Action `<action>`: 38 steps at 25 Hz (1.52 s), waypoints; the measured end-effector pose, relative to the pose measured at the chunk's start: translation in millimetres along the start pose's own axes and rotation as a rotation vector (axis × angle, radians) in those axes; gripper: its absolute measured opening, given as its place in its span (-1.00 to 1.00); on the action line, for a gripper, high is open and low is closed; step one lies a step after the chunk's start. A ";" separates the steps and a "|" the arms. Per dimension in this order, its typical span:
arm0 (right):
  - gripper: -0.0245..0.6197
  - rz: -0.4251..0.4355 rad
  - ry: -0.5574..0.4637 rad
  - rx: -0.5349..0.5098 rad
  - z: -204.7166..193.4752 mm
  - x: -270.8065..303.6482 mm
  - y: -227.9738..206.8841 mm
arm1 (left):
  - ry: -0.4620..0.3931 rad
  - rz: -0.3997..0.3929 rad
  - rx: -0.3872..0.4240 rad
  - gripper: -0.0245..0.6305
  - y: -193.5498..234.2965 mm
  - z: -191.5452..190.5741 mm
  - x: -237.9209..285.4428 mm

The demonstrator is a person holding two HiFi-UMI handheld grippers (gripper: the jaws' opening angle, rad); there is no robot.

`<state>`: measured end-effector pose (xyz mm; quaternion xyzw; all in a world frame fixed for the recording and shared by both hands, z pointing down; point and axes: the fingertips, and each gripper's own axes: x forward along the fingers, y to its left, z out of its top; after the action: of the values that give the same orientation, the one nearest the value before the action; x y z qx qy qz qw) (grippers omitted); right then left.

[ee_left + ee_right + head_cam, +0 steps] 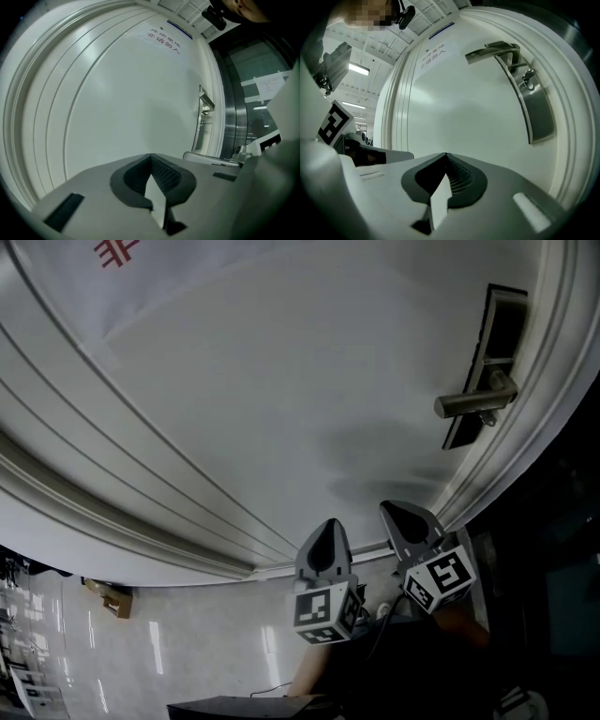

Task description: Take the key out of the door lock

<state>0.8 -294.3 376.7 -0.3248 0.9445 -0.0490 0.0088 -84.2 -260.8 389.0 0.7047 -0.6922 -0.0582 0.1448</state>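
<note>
On the white door (pixel 281 381), the key (pixel 528 77) sits in the metal lock plate (pixel 536 112), just under the lever handle (pixel 487 51). Its long side sticks straight out from the door, away from the plate. The left gripper (pixel 323 549) and right gripper (pixel 410 519) are side by side near the door, well apart from the key, both squeezed closed with nothing inside. A paper sign (pixel 433 54) is stuck higher up. The floor (pixel 206 643) is pale and shiny.
</note>
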 end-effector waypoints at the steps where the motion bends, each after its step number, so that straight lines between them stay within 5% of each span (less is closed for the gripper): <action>1: -0.92 -0.006 -0.003 -0.003 0.6 -1.2 -2.3 | -0.002 -0.008 0.000 -0.93 -2.4 -0.1 2.0; 12: -0.92 -0.152 -0.053 -0.089 24.3 -26.4 -56.6 | -0.023 -0.119 0.018 -0.93 -38.6 7.3 32.6; 24: -0.88 -0.464 -0.074 -0.565 91.4 -82.0 -111.9 | 0.018 -0.153 0.018 -0.93 -43.6 1.4 34.5; 30: -0.61 -0.466 -0.026 -0.786 111.2 -81.0 -127.6 | 0.019 -0.156 0.019 -0.93 -41.3 2.2 30.6; 38: -0.60 -0.474 0.068 -1.045 129.8 -63.8 -148.7 | 0.018 -0.169 0.028 -0.93 -43.5 2.7 28.2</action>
<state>148.5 -383.0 261.2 -0.4870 0.7445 0.4132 -0.1946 -42.3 -289.1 377.4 0.7630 -0.6297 -0.0542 0.1358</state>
